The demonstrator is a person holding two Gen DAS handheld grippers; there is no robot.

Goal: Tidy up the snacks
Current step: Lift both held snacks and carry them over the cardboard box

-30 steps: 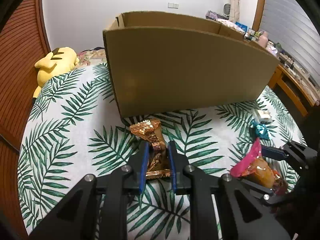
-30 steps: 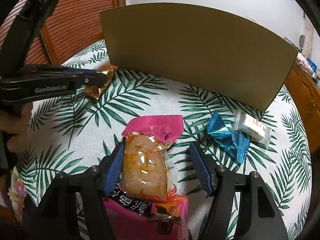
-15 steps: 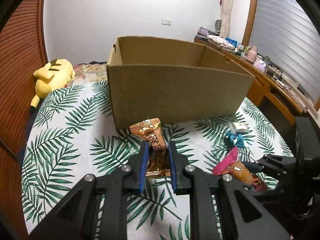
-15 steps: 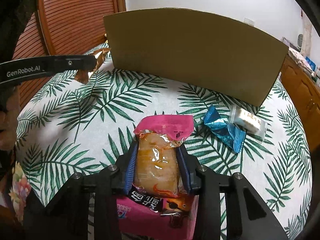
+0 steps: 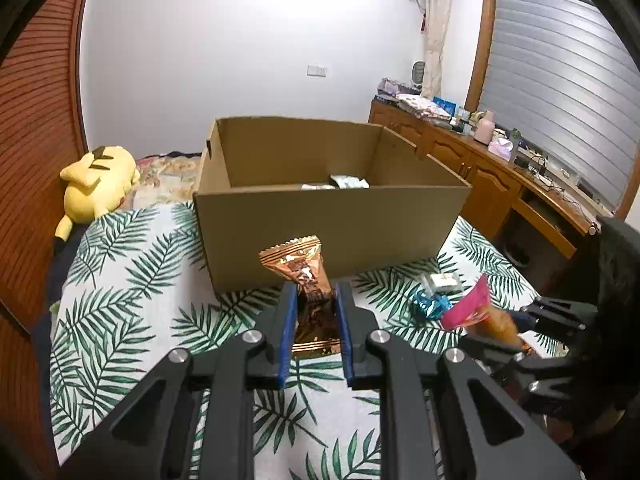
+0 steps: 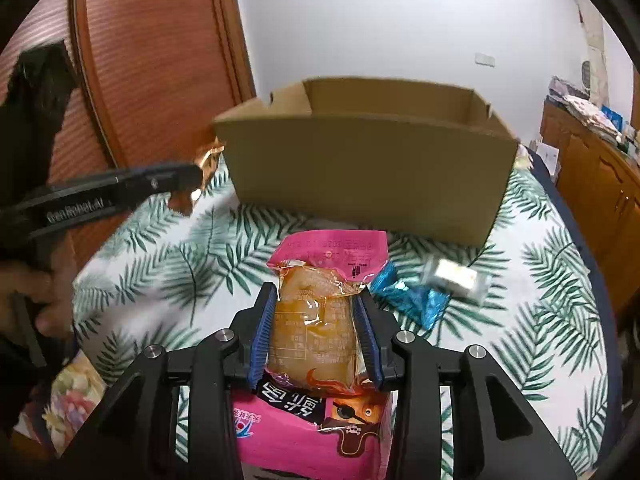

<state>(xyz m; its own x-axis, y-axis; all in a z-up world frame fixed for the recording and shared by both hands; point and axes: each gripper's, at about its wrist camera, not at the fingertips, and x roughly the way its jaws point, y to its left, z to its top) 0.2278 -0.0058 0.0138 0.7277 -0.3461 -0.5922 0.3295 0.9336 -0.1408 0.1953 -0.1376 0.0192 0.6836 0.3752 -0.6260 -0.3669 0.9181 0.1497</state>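
Observation:
My left gripper point(image 5: 314, 294) is shut on a copper foil snack packet point(image 5: 298, 266) and holds it in the air in front of the open cardboard box point(image 5: 332, 232). My right gripper point(image 6: 316, 302) is shut on a pink and clear snack bag point(image 6: 320, 300), lifted off the bed. The box point(image 6: 372, 176) stands ahead of both grippers and holds a few wrapped snacks point(image 5: 348, 182). A blue foil snack point(image 6: 412, 300) and a small white packet point(image 6: 456, 276) lie on the leaf-print cover to the right. The left gripper also shows in the right wrist view point(image 6: 192, 178).
A yellow plush toy point(image 5: 98, 184) lies at the left by the wooden wall panel point(image 5: 28, 152). A wooden desk with clutter point(image 5: 500, 160) runs along the right. The leaf-print bed cover point(image 5: 120, 280) spreads around the box.
Both grippers have risen and pulled back, so the box's inside now shows. The right gripper closed on the pink bag and lifted it. The left gripper kept hold of the copper packet.

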